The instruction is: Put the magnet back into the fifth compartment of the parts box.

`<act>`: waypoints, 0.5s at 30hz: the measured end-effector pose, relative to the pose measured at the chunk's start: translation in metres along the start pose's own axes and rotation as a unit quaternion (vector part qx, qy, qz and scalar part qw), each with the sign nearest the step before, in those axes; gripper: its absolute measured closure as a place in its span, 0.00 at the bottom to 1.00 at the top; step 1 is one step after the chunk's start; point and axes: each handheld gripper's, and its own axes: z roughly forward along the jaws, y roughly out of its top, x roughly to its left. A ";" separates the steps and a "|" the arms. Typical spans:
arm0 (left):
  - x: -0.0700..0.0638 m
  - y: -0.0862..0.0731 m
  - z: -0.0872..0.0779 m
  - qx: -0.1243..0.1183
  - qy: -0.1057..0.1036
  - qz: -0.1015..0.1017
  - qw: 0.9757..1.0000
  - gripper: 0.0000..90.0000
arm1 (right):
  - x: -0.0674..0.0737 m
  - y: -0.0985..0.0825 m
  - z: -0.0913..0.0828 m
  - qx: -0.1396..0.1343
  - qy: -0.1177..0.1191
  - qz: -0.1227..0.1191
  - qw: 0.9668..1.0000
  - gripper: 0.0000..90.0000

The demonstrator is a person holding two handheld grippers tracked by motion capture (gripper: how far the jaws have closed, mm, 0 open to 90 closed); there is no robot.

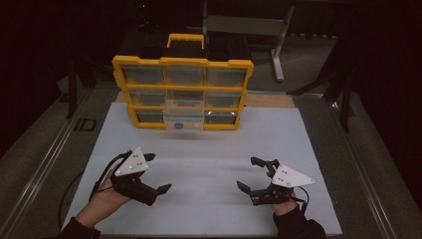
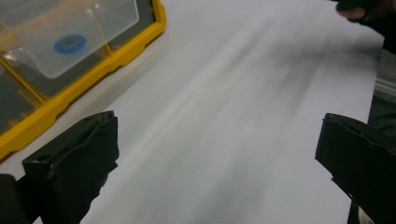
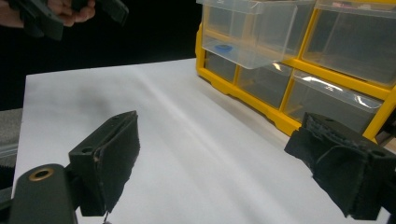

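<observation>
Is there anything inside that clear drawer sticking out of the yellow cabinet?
Yes: in the left gripper view a small blue round thing lies on the floor of the pulled-out clear drawer of the yellow cabinet.

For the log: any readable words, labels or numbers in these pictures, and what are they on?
"ID": light marking on the table edge left of the white sheet; reading uncertain.
Blue round thing in the pulled-out clear drawer: no legible text.
Yellow organizer: no readable label.

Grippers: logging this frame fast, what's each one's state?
Left gripper: open, holding nothing.
Right gripper: open, holding nothing.
</observation>
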 end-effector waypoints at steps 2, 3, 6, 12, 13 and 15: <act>-0.001 -0.007 0.003 0.003 -0.003 -0.003 1.000 0.00 | 0.000 0.000 0.000 0.001 0.000 -0.001 1.000 0.14; -0.002 -0.010 0.005 0.005 0.000 -0.004 1.000 0.00 | 0.000 0.000 0.000 0.001 0.000 -0.001 1.000 0.14; -0.005 -0.018 0.009 0.000 0.001 -0.011 1.000 0.00 | 0.000 0.000 0.000 0.001 0.000 -0.001 1.000 0.15; -0.011 -0.034 0.014 -0.012 0.011 -0.018 1.000 0.00 | 0.000 -0.001 0.001 0.002 0.000 -0.001 1.000 0.15; -0.012 -0.037 0.014 -0.015 0.008 -0.023 1.000 0.00 | 0.000 -0.001 0.001 0.003 0.000 -0.002 1.000 0.14; -0.012 -0.043 0.015 -0.019 0.010 -0.030 0.999 0.00 | 0.000 -0.001 0.000 0.002 -0.001 -0.002 1.000 0.15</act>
